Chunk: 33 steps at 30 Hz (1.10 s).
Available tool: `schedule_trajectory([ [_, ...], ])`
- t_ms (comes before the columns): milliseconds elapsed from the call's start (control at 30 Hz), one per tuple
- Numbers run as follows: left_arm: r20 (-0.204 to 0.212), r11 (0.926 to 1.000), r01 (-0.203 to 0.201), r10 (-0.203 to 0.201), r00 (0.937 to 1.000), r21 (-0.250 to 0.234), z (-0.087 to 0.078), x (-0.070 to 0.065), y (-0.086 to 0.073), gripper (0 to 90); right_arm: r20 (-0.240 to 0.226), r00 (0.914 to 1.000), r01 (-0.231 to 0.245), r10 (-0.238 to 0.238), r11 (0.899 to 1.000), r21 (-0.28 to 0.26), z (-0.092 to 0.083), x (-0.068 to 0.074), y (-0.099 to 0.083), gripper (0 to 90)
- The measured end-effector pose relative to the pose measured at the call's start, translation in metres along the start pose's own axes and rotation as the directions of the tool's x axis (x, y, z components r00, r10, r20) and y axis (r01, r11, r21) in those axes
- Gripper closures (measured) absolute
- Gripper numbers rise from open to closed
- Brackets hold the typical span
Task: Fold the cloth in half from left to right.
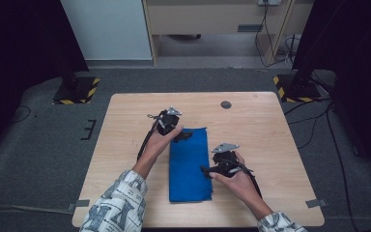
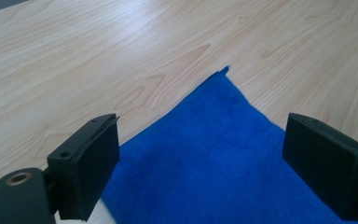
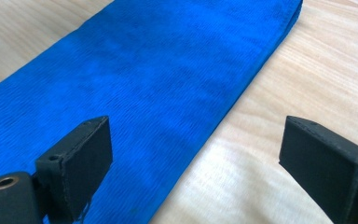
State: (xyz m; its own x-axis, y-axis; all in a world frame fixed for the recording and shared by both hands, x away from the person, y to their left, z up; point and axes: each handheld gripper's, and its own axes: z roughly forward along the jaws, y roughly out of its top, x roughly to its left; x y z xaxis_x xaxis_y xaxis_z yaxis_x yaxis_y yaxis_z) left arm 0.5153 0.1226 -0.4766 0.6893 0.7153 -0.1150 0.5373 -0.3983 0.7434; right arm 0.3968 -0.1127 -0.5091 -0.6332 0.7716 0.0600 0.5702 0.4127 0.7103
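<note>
A blue cloth (image 1: pixel 188 164) lies folded into a long strip in the middle of the wooden table (image 1: pixel 265 130). My left gripper (image 1: pixel 183 137) hovers over the cloth's far left corner. In the left gripper view the left gripper (image 2: pixel 203 125) is open, with the cloth's corner (image 2: pixel 214 140) flat on the wood between and beyond the jaws. My right gripper (image 1: pixel 206 170) is at the cloth's right long edge, about midway along. In the right gripper view the right gripper (image 3: pixel 196 125) is open, and the cloth's folded edge (image 3: pixel 205 93) runs between the jaws untouched.
A small round grey cap (image 1: pixel 226 104) is set into the table near its far edge. Two stand bases with yellow-black stripes (image 1: pixel 77 90) (image 1: pixel 294 87) rest on the grey floor beyond the far corners. Cables trail across the floor at the right (image 1: pixel 319 121).
</note>
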Motion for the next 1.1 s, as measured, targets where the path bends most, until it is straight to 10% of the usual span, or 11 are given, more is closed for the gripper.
schedule_trajectory([
  [1100, -0.087, 0.9992, 0.033, -0.035, 0.9956, -0.021, -0.024, 0.035, -0.036, 12.2, 0.016, 0.9999, -0.004, 0.003, 1.0, 0.026, 0.053, -0.05, 0.064, 31.8],
])
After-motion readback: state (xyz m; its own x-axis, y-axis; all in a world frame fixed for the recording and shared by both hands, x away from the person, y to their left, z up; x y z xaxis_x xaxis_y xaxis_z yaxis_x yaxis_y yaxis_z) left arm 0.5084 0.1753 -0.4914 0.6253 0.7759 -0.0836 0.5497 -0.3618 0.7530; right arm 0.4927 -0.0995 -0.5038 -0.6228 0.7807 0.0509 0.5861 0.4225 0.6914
